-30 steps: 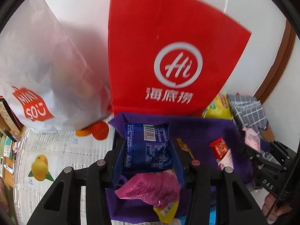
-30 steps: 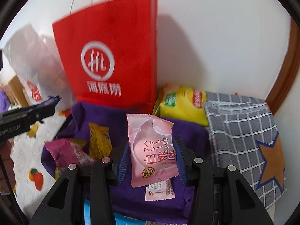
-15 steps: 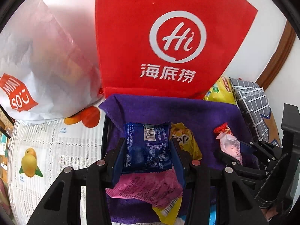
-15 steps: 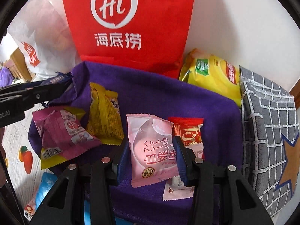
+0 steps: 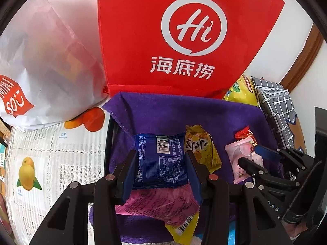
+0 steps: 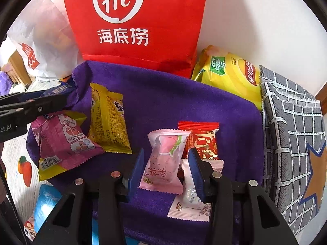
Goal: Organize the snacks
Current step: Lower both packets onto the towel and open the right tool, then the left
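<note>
My left gripper (image 5: 160,163) is shut on a blue snack packet (image 5: 161,161) and holds it low over the left part of the purple cloth (image 5: 179,114). My right gripper (image 6: 166,163) has opened; the pink peach packet (image 6: 163,163) lies loose and tilted between its fingers on the purple cloth (image 6: 163,94). On the cloth also lie a yellow packet (image 6: 109,118), a magenta packet (image 6: 63,140), a red packet (image 6: 202,140) and a white packet (image 6: 190,202). The right gripper (image 5: 253,157) shows at the right of the left wrist view.
A red paper bag (image 5: 184,36) stands against the wall behind the cloth, a white plastic bag (image 5: 40,71) to its left. A yellow chip bag (image 6: 226,75) and a grey checked pouch (image 6: 292,138) lie to the right. A fruit-printed table cover (image 5: 51,153) lies left.
Both grippers moved down and forward toward the cloth. The right gripper's fingers spread and let go of the pink packet, which tipped onto the cloth. The left still grips the blue packet.
</note>
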The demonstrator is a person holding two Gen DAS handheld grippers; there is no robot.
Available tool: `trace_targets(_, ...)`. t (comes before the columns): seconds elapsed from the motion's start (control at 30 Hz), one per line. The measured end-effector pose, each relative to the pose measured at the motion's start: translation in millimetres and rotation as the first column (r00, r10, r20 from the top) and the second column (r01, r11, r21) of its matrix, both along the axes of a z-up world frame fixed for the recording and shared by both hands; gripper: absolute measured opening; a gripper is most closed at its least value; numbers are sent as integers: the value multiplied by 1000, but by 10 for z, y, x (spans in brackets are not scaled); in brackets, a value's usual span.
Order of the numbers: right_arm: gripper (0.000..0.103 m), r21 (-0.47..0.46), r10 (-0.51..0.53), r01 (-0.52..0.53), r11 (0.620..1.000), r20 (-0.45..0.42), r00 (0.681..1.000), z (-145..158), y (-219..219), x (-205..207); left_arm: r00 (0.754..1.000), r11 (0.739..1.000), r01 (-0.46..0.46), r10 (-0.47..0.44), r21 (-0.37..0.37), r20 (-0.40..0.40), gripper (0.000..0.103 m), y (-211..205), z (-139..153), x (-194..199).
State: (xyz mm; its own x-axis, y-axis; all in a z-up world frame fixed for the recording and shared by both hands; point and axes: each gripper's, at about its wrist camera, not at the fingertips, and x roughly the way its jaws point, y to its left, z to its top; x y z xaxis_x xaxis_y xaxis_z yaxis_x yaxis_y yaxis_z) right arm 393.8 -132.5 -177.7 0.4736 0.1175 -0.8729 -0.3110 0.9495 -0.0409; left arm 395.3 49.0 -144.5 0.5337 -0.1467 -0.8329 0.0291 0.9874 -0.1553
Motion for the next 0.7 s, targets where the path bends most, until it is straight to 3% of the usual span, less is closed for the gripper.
trace_targets(0.13,46,37,-5,4,999,13,1000,117,-53,-14,1000,1000,11,-11,2,-2,44,1,-6,-1)
trace_targets(0.37,60,52,-9,6,999,54,999,282,-87,-48,1000,1000,15,-15,-2,-5,45,-14,-36,29)
trace_targets(0.7,70,68,-41,35,997,88,995,418,-169,-55,999,999,46,-46,-6,6,46,-48,-5,14)
